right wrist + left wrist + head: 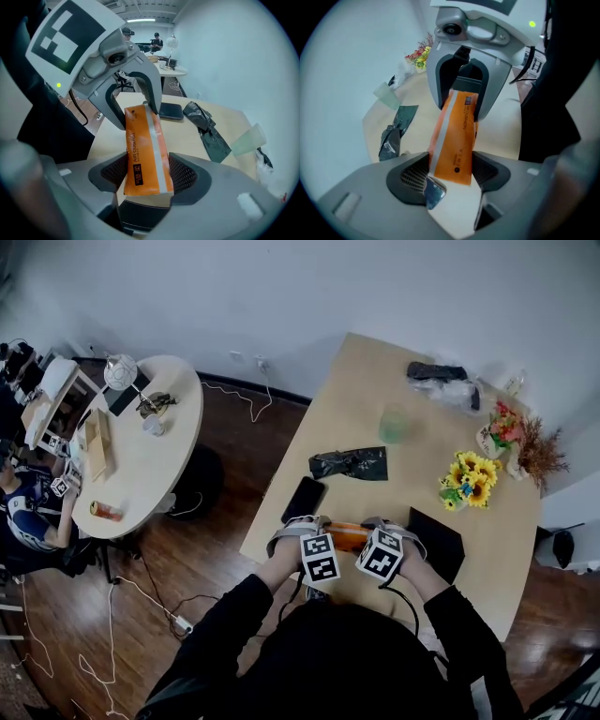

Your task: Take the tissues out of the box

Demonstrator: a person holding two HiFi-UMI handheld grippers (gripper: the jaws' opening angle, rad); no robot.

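An orange tissue pack (345, 536) hangs just above the near edge of the wooden table (361, 381), stretched between my two grippers. My left gripper (324, 529) is shut on one end of it and my right gripper (369, 529) is shut on the other. In the left gripper view the tissue pack (455, 140) runs from my left gripper (450, 177) up into the right gripper (464, 91) facing it. The right gripper view mirrors this: the tissue pack (143, 150) sits between the pads of my right gripper (145, 180), and its far end is in the left gripper (137, 101). No loose tissue shows.
On the table lie a black phone (303, 500), a crumpled black bag (349, 463), a green cup (394, 423), sunflowers (464, 480) and a black pad (437, 542). A round table (141, 460) with clutter stands at the left, with a seated person (28, 512) beside it.
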